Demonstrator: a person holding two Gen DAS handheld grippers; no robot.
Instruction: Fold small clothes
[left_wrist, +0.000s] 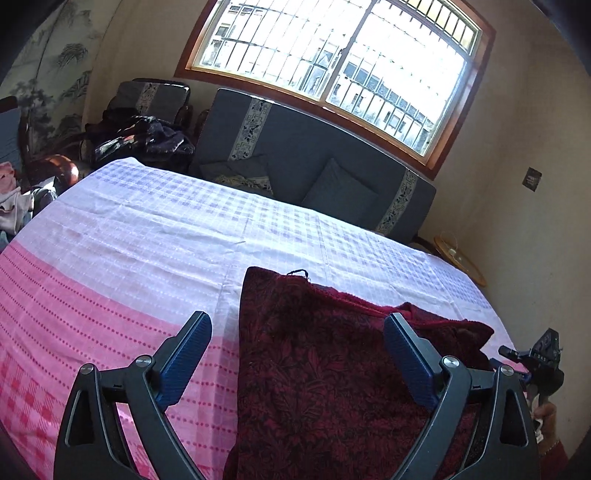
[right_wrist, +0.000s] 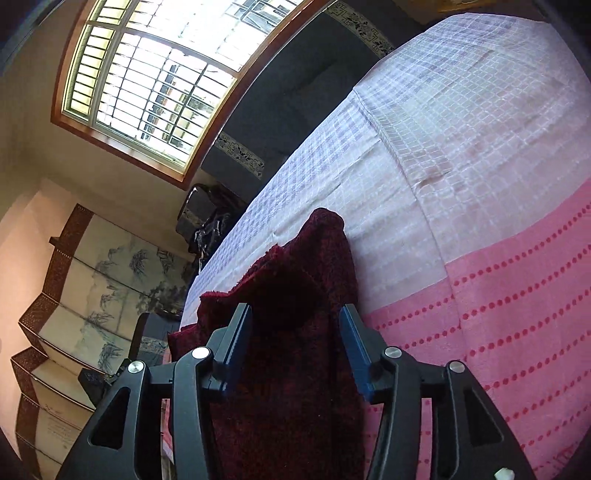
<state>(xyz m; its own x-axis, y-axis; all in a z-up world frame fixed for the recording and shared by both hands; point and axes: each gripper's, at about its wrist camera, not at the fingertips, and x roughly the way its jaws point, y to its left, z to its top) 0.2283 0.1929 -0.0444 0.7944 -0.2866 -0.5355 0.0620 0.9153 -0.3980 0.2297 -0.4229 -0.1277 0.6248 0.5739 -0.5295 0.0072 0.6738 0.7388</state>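
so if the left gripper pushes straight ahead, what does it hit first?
Probably the dark red garment: it lies between the open left gripper's fingers, tilted down toward it. Past that, only the checked cloth. Depth is unclear.

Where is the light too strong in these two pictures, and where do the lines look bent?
Left wrist view: the window is overexposed and its frame bows; the dark red garment stays shadowy. Right wrist view: the window glares too, the tablecloth grid curves, and the picture is tilted.

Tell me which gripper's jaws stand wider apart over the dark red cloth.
The left gripper: its jaws gape well clear of the dark red cloth, while the right gripper shows a narrower gap, pads not pressing it.
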